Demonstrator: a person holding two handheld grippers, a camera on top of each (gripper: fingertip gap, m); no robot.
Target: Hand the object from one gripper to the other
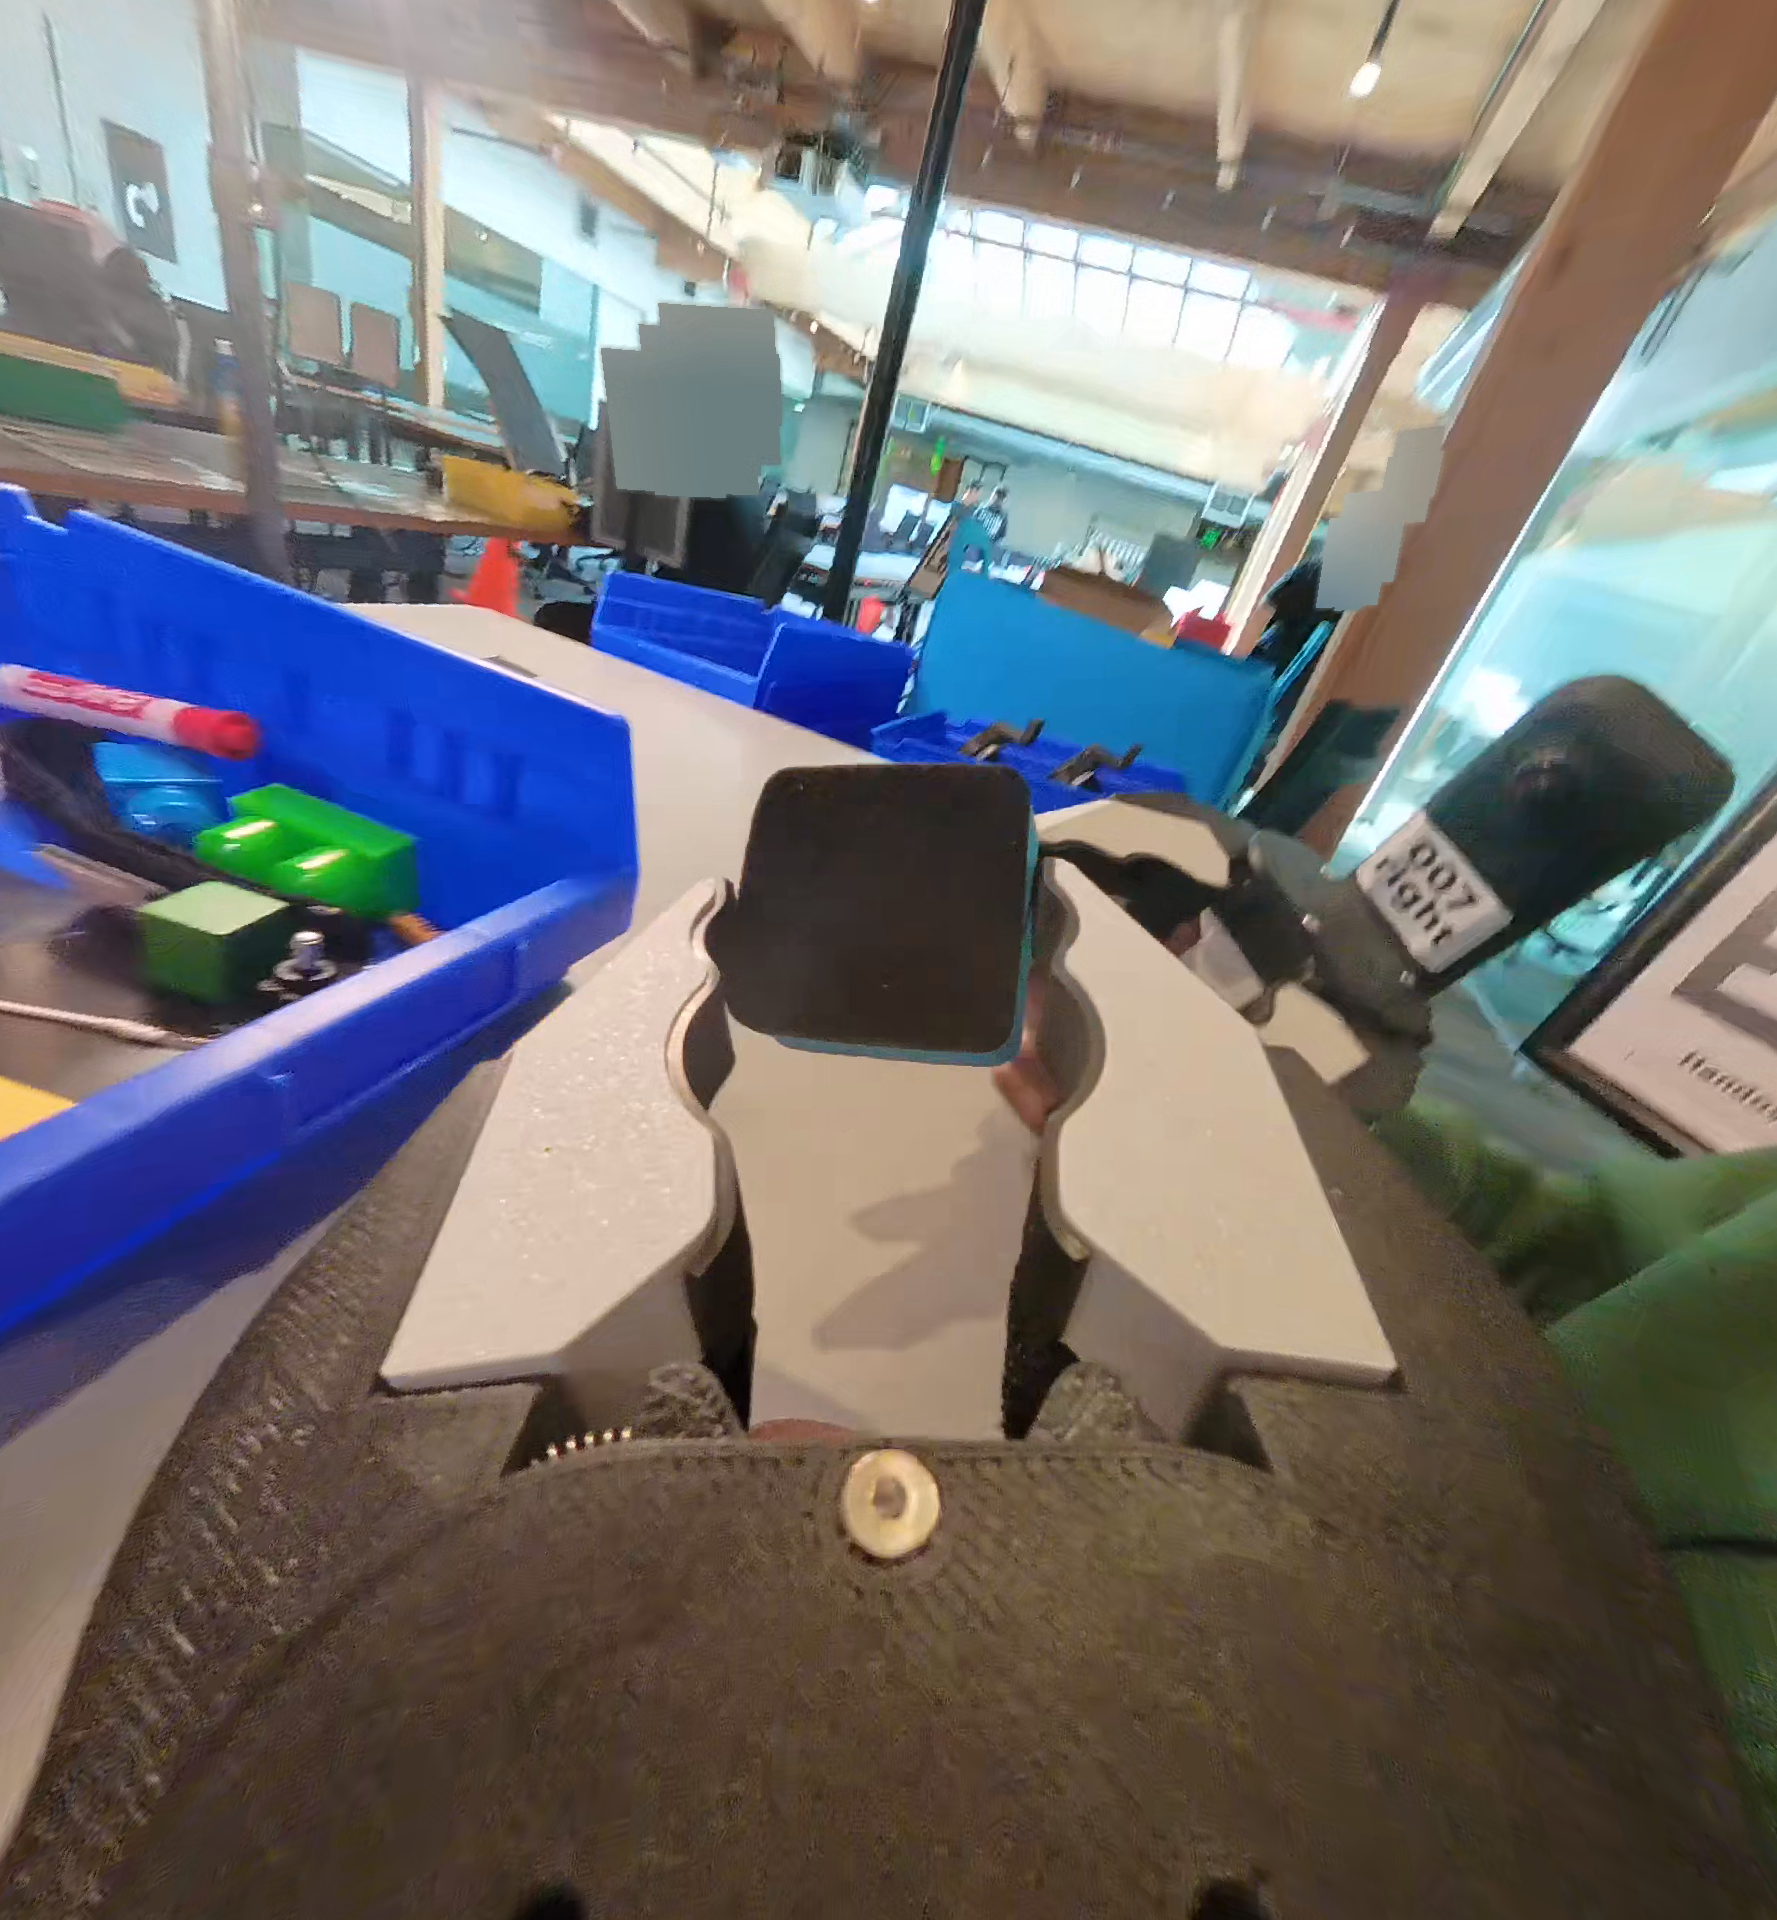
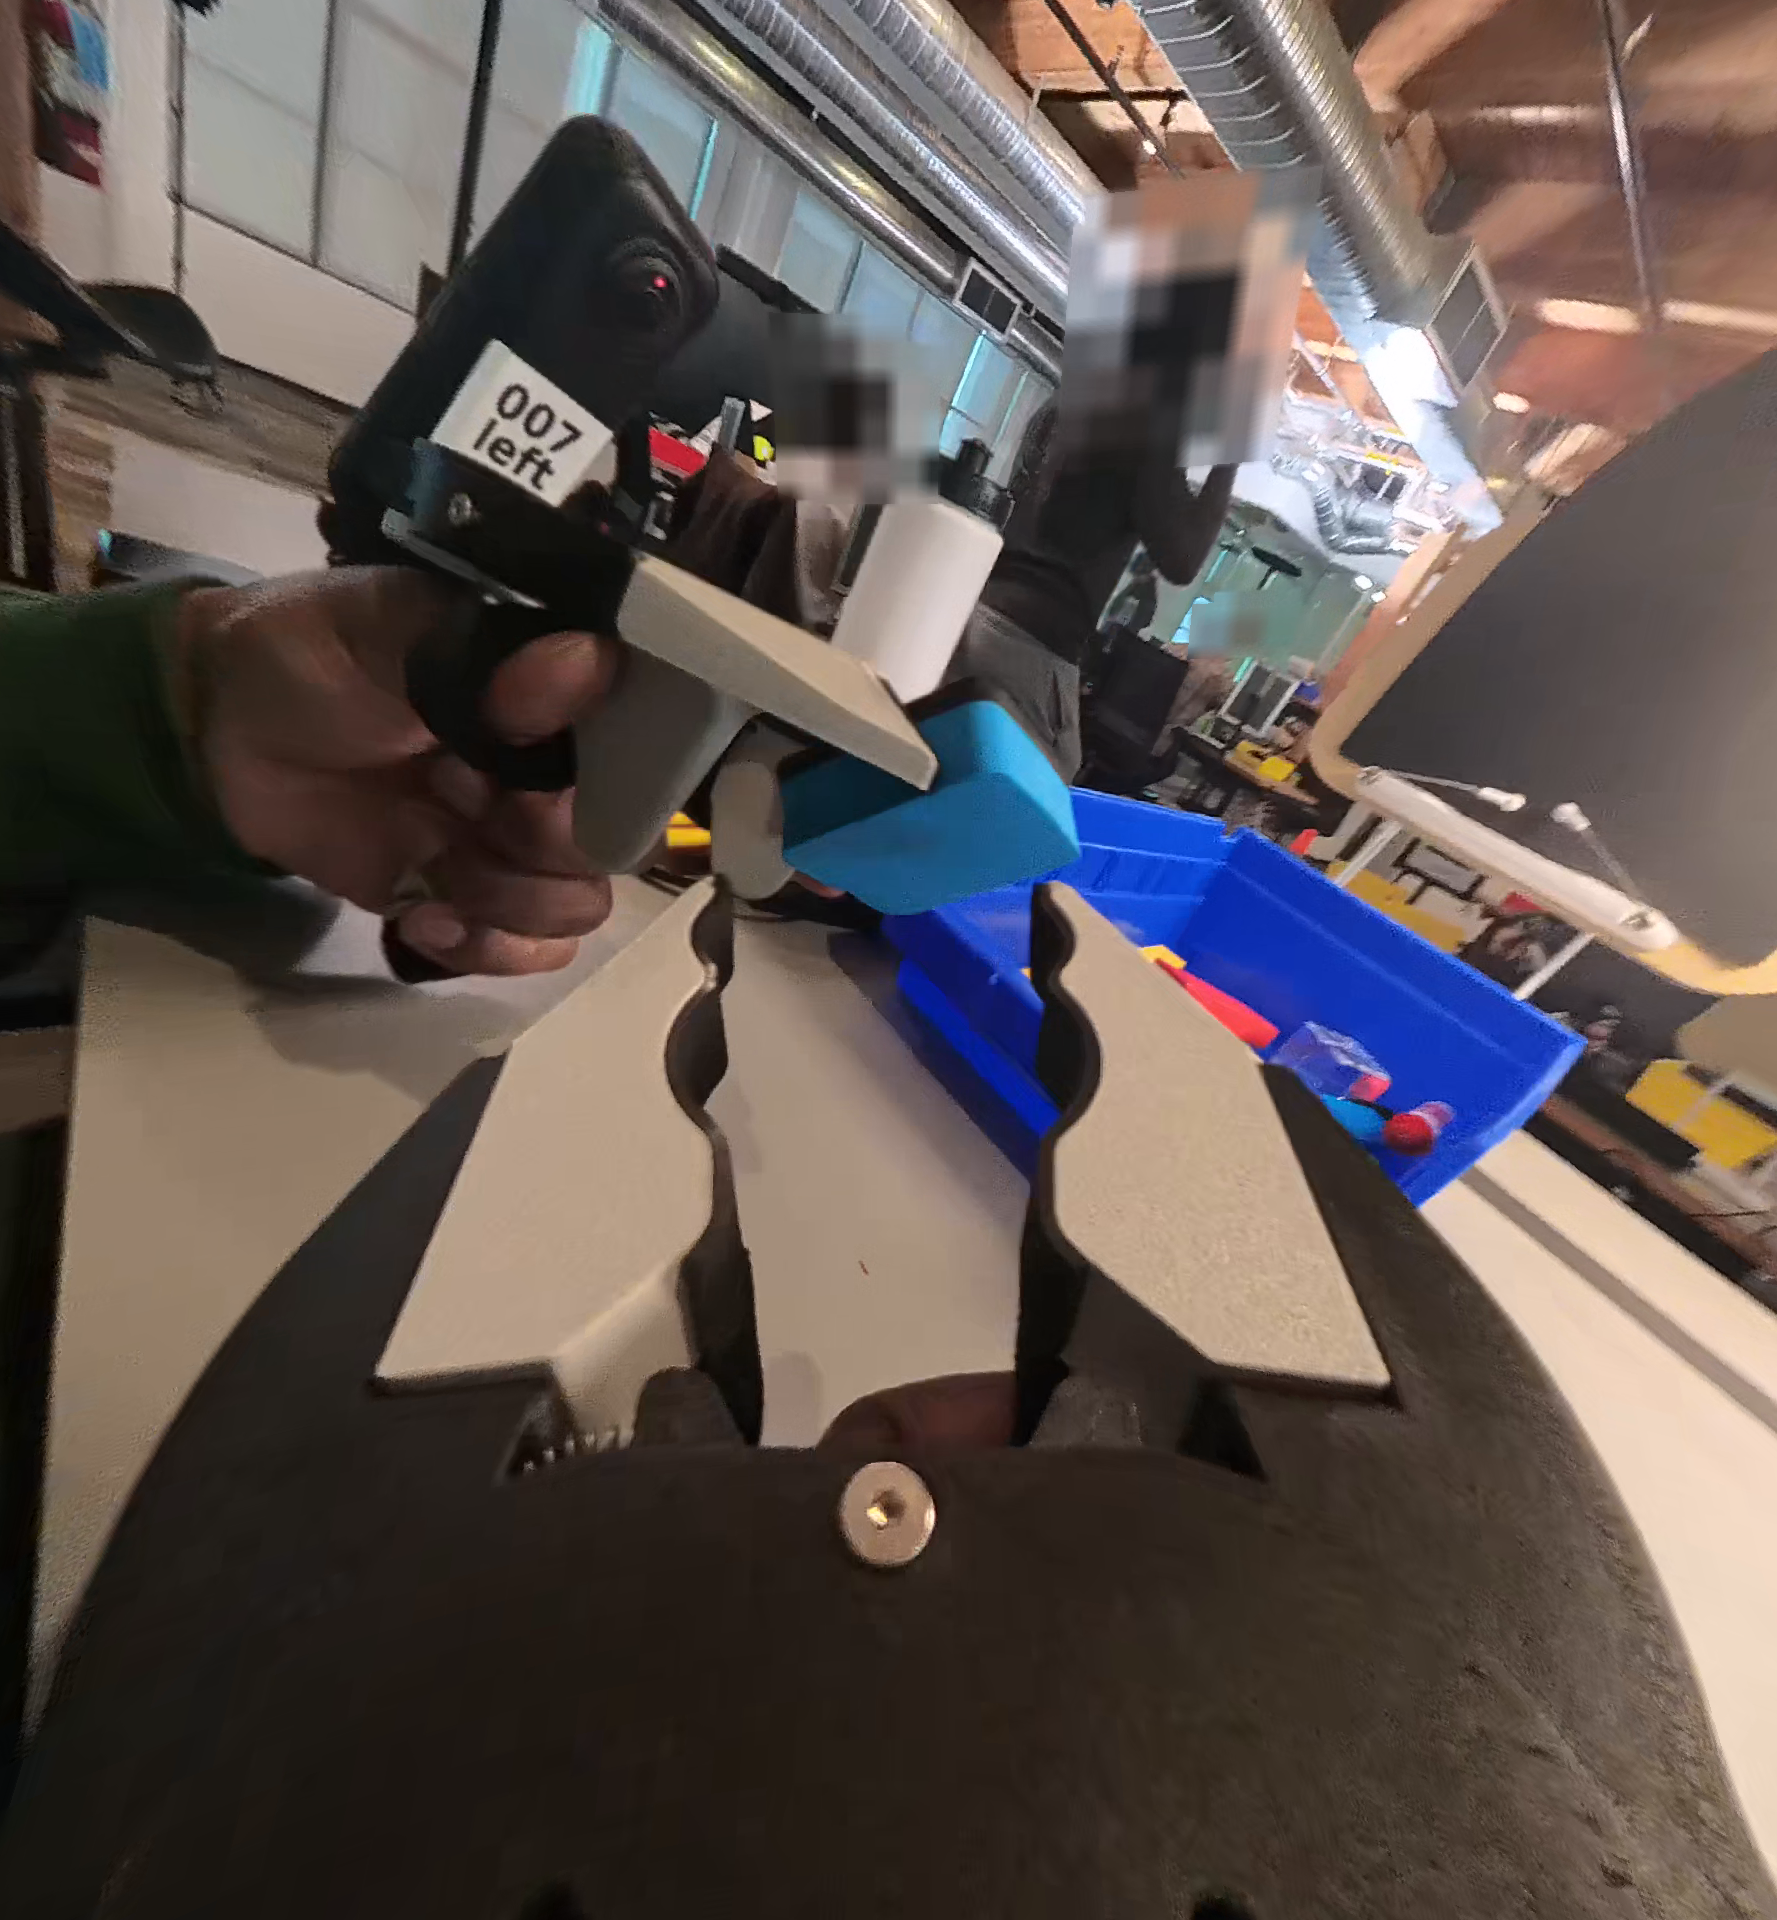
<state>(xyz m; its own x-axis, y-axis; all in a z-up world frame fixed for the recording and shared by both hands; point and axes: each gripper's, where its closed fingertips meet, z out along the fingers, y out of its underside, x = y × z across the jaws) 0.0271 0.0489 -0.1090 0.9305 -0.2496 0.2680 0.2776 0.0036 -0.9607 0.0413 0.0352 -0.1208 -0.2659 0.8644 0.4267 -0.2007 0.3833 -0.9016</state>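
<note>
Eraser: blue block (image 2: 931, 816) w/ black felt face (image 1: 879, 909), held up above the desk (image 2: 240, 1122), clear of it.
Left hand-held gripper (image 2: 842, 774): pinching the eraser btwn its grey fingers (image 2: 770, 675).
Right hand-held gripper (image 2: 879, 935): fingers spread, nothing in them, tips just below the eraser, not touching.
Bin: blue (image 1: 510, 935), on desk, holds marker (image 1: 125, 710) & green blocks (image 1: 307, 847).

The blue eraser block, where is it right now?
The blue eraser block is held off the table in the left tool, just beyond the open right tool's fingertips, with the blue bin behind it.
</note>
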